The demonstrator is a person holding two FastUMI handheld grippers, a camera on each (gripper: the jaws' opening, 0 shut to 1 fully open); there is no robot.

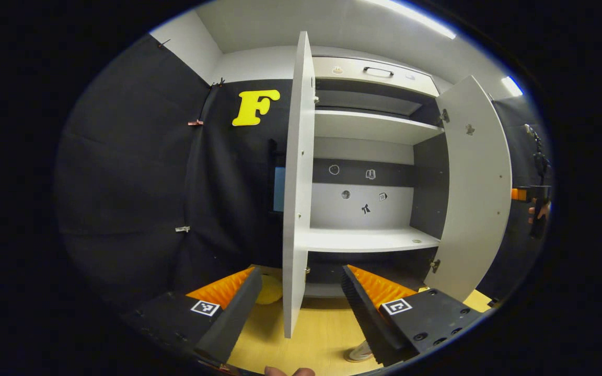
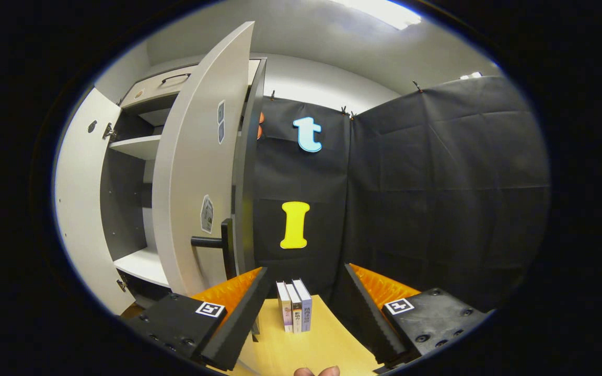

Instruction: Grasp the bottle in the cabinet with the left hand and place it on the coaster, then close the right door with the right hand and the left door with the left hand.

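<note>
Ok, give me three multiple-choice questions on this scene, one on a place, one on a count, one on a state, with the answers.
1. Where do the books stand?
A. on the wooden table
B. on a shelf
C. on the floor

2. How many books are there?
A. two
B. three
C. five

3. How do the doors of the cabinet stand?
A. both open
B. both shut
C. one shut, one open

1 A: they stand upright on the tabletop in the right gripper view.
2 B: three spines show side by side.
3 A: the left door and right door are swung out, baring the inside.
</note>
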